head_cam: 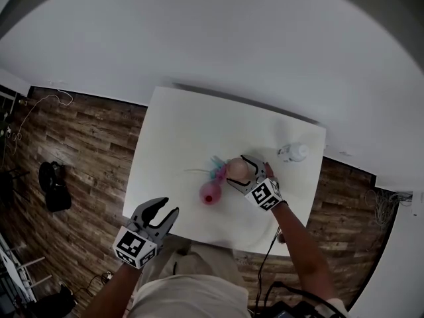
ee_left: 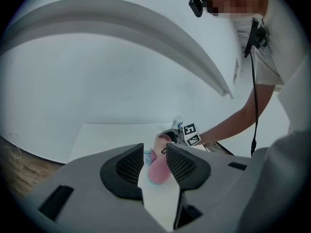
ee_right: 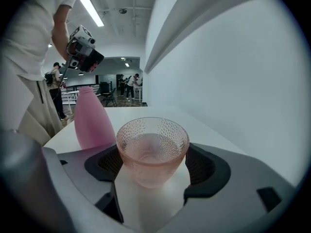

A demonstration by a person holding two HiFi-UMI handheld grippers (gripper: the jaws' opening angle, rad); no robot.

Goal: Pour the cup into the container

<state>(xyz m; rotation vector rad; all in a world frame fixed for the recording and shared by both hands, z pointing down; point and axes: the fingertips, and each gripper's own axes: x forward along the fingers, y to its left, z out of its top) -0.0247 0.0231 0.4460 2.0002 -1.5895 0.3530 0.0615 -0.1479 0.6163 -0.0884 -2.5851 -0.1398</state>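
Smooth white wall (head_cam: 232, 38) across the top of the head view. Below it at the left, a brown wood-plank floor (head_cam: 79, 144) with streaky grain. In the middle, a flat, matte white rectangular table (head_cam: 179, 131).

At the lower left, by the table's bottom edge, the left gripper (head_cam: 169, 207): grey moulded shell, black ribbed pads, a cube of black-and-white squares at the back. Jaws spread, nothing between them.

At centre right of the tabletop, the right gripper (ee_right: 151, 154), of the same make. Jaws spread wide, one on each side of the cup (head_cam: 237, 170), close by its rim but not pinching it.

Just below centre of the table, a pink bottle (head_cam: 211, 193): smooth and opaque, broad at the base and tapering to a narrow neck. Just beside the cup, to its lower left.

The cup itself: a small round tumbler of pale pink glass, dimpled all over, narrowing toward the foot, upright on the tabletop.

Near the table's upper right corner, well apart from both, a clear bottle (head_cam: 293, 152).

Left of the cup, thin teal and pink strands (head_cam: 215, 167), too small to make out.
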